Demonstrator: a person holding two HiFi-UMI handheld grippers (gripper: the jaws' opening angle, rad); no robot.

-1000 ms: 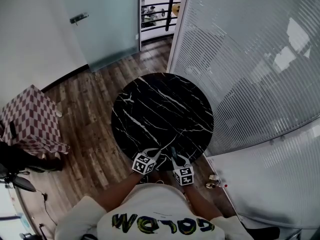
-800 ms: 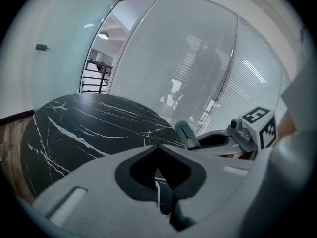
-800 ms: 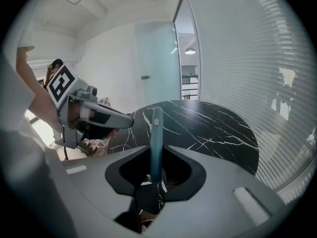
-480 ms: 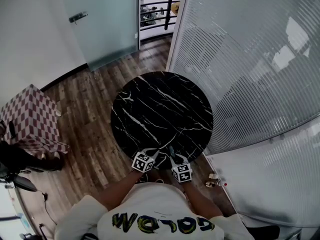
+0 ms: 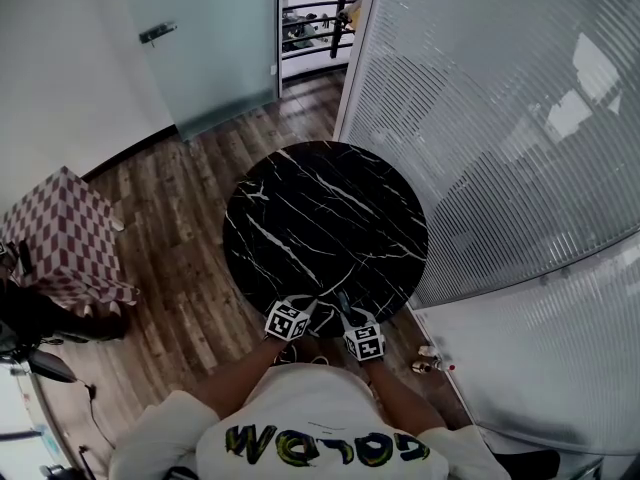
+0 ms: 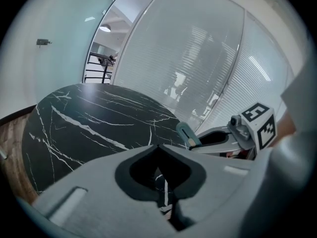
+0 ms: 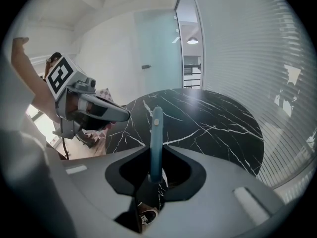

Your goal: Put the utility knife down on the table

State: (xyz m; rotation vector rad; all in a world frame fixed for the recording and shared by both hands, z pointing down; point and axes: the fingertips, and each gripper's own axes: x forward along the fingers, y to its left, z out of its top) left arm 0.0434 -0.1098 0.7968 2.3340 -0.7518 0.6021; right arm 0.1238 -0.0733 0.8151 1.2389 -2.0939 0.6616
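Note:
The teal utility knife stands upright between the jaws of my right gripper, which is shut on its handle. Its tip points out over the near edge of the round black marble table. In the head view the knife shows as a short dark sliver ahead of the right gripper. Just left of it, my left gripper holds nothing. Its jaws meet tip to tip in the left gripper view. There the knife's end and the right gripper show at the right.
A checkered cloth-covered box stands on the wooden floor at the left. A frosted glass door is at the back, and a ribbed glass partition runs along the right. Small objects lie on the floor by the partition.
Both grippers have sunk a little toward the table's near edge, side by side. The knife stays in the right gripper's hold.

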